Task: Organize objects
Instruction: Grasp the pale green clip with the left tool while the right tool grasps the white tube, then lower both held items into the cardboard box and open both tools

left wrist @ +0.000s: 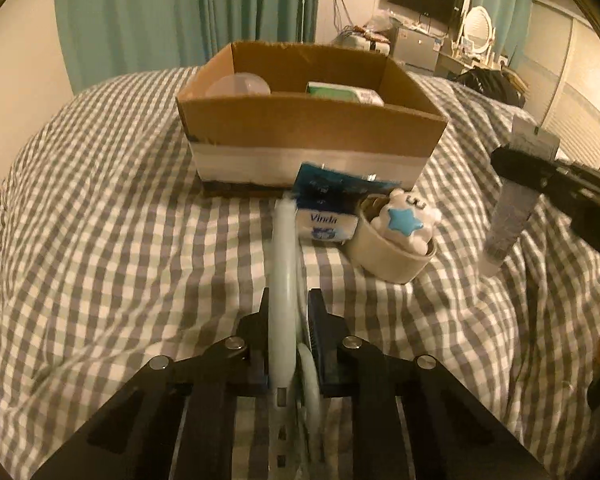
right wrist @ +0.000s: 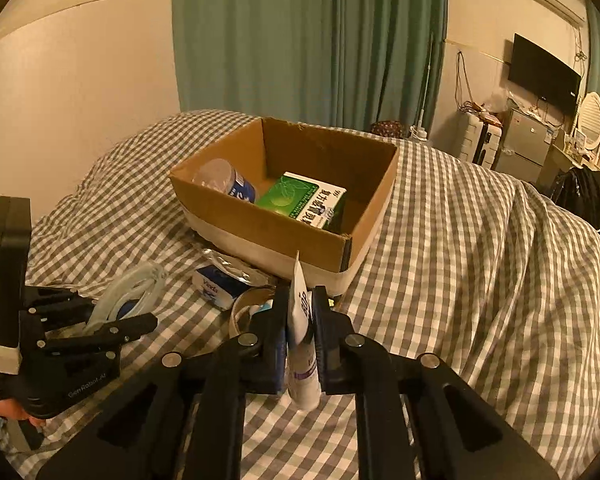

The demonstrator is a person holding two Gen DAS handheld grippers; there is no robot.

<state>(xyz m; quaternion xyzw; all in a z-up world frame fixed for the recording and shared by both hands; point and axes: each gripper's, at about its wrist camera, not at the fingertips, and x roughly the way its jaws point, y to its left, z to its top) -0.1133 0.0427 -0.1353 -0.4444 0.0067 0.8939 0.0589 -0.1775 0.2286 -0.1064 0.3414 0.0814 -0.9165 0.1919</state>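
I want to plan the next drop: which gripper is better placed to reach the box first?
Probably the right gripper: it holds a tube above the bed, close to the cardboard box.

Left wrist: low over the bed point(left wrist: 100, 208), facing the cardboard box point(left wrist: 308, 128) close ahead.
Right wrist: higher, right of it, angled down.
Shared: box, bed.

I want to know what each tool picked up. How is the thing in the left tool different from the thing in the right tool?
The left tool grips a pale blue plastic hoop; the right tool grips a white tube with purple print. The hoop is a thin ring with an open middle; the tube is solid, flat at one end and round at the other. Both are held above the checked bedcover, outside the cardboard box.
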